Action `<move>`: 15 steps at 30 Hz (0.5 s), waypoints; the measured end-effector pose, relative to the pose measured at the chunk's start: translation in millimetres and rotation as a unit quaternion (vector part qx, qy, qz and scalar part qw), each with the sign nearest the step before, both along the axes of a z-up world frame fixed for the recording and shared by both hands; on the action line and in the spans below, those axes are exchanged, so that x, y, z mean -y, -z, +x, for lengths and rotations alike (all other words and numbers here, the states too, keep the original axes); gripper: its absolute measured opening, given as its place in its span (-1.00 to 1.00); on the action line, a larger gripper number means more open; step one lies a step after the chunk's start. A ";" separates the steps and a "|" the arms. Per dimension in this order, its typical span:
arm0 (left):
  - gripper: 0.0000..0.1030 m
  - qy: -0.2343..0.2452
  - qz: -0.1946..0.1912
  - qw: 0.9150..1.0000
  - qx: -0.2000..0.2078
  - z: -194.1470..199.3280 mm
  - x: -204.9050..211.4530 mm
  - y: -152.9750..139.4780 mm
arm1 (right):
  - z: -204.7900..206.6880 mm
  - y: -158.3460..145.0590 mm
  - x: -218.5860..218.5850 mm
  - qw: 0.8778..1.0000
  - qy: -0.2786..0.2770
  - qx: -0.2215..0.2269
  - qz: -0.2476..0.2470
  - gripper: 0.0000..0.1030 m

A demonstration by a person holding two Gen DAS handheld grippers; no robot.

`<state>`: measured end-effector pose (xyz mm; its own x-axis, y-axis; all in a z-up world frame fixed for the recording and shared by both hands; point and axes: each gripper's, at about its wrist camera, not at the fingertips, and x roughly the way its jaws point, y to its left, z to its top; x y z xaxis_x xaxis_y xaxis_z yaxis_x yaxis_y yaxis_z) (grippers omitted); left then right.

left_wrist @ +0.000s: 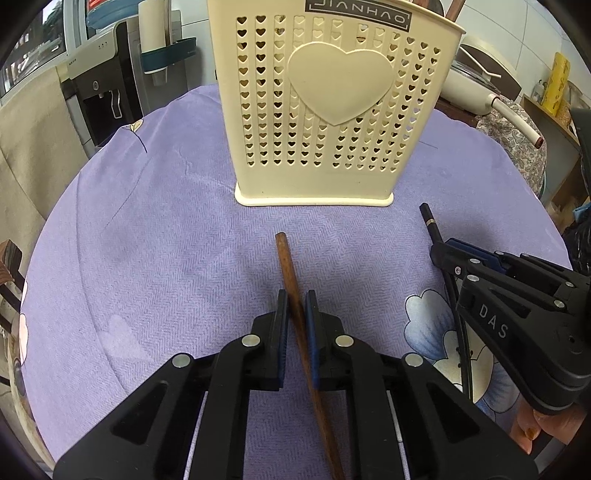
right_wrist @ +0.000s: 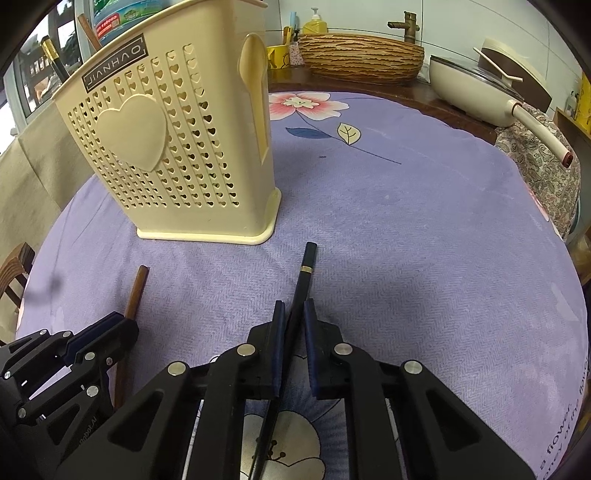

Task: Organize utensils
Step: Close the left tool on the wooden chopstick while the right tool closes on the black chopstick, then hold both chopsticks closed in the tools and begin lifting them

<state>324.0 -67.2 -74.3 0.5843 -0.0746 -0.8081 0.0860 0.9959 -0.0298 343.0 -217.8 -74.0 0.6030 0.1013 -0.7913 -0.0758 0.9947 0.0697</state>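
Observation:
A brown wooden chopstick (left_wrist: 286,258) lies on the purple cloth, pointing at the cream heart-patterned utensil holder (left_wrist: 343,85). My left gripper (left_wrist: 295,295) is shut on it near its middle. To the right, my right gripper (left_wrist: 439,251) grips a black chopstick with a gold ring (left_wrist: 428,221). In the right wrist view the right gripper (right_wrist: 294,306) has its pads shut on the black chopstick (right_wrist: 306,266); the left gripper (right_wrist: 125,321) and brown chopstick (right_wrist: 137,288) sit at lower left. The holder (right_wrist: 177,166) stands upright beyond both, with handles (right_wrist: 88,33) sticking out of its top.
The round table's purple flowered cloth (right_wrist: 406,221) spreads to the right. Behind it are a cream pan (right_wrist: 476,88), a woven basin (right_wrist: 360,55) and a brass faucet (right_wrist: 406,26). A wooden chair (right_wrist: 14,269) stands at the left edge, a water dispenser (left_wrist: 99,96) further back.

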 end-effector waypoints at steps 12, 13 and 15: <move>-0.83 -0.005 -0.010 1.000 -0.002 0.5 -3.0 1.0 | -1.7 0.1 -0.9 1.000 0.001 0.001 0.005 -0.84; -0.83 -0.006 -0.014 1.000 -0.003 0.8 -3.9 1.0 | -2.0 0.1 -0.5 1.000 0.003 0.001 0.008 -0.84; -0.83 -0.008 -0.020 1.000 -0.003 0.7 -5.7 1.1 | -2.9 0.4 1.0 1.000 0.003 0.002 0.015 -0.85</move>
